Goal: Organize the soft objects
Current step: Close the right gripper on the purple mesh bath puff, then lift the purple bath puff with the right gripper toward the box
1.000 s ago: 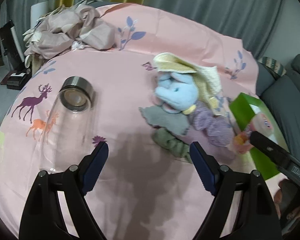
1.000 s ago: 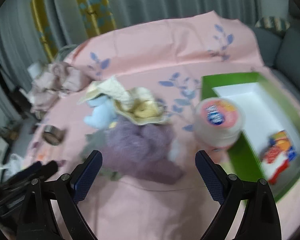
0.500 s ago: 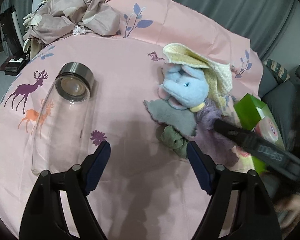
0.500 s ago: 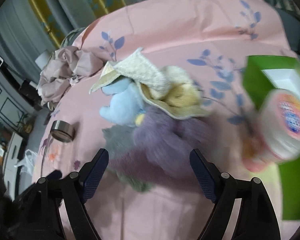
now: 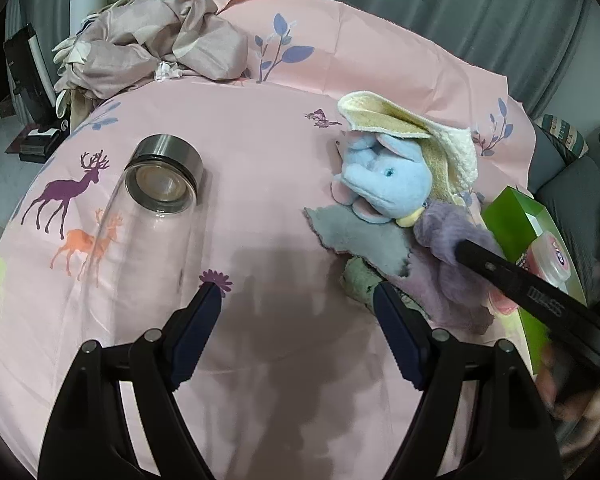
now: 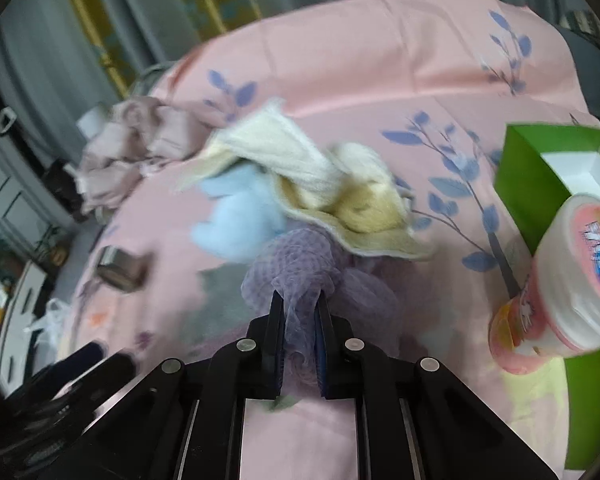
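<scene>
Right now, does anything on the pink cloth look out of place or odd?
Yes. A clear glass bottle with a metal cap lies on its side on the pink cloth, apart from the pile of soft things; it is hard, not soft.

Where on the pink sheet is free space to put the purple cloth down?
Free: the sheet between the glass bottle and the blue plush, ahead of the left gripper. Crowded: around the plush, grey cloth and green box.

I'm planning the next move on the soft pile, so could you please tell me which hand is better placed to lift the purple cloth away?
The right. The right gripper is already shut on the purple cloth, with fabric bunched between its fingers. The left gripper is open over bare pink sheet, beside the pile.
</scene>
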